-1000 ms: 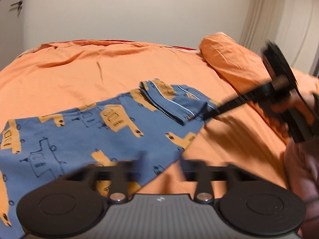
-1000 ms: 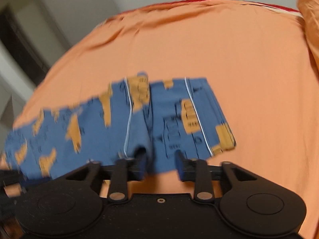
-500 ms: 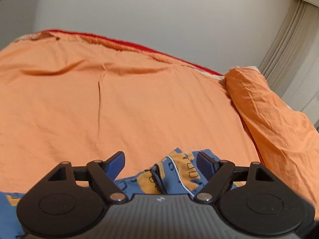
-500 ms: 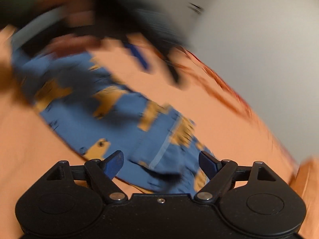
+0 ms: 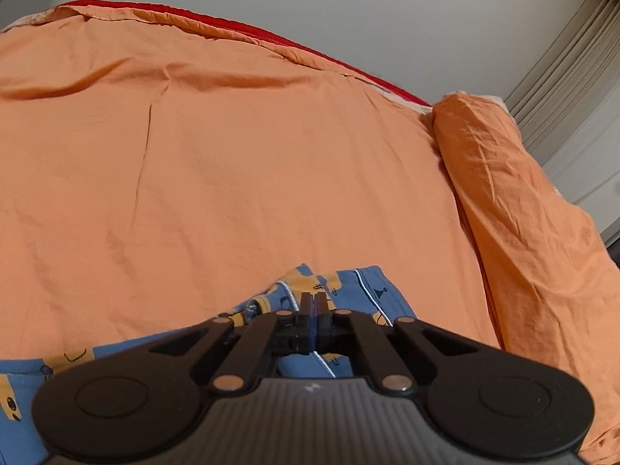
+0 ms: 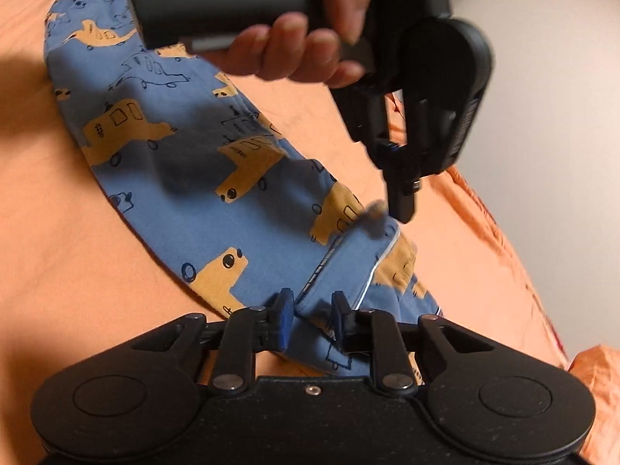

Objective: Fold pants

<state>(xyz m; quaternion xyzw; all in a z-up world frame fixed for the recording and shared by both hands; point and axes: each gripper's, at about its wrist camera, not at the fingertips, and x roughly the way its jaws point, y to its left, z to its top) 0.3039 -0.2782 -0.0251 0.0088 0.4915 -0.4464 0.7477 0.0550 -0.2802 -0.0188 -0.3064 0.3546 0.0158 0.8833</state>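
Around me is a bed (image 5: 240,178) under an orange sheet, creased in long shallow lines, with a red edge at its far side and a pale wall behind. An orange pillow (image 5: 515,209) lies along the right side in my left wrist view, and vertical blinds (image 5: 569,66) show past it. In my right wrist view my own left hand (image 6: 310,42) and the black body of the tool it carries fill the upper middle and stand in front of much of the bed beyond.

The pants (image 6: 186,147) lie flat on the bed, blue with orange vehicle prints drawn in dark outline and thin white piping at the end nearest me. That end is doubled over into a small folded flap.

My left gripper (image 5: 314,302) has just closed; its jaws stand together over the piped end of the pants, though I cannot tell whether cloth is caught between them. From the right wrist view its tip (image 6: 403,201) comes down at the edge of the flap, where the cloth is smeared by blur. My right gripper (image 6: 310,317) has just been narrowing, and its jaws stand a little apart with the folded flap between them; the pads look close against the cloth on both sides, but I cannot say that they press it.

The far end of the pants is cut off behind my hand, and in the left wrist view most of the pants is hidden under the gripper body.
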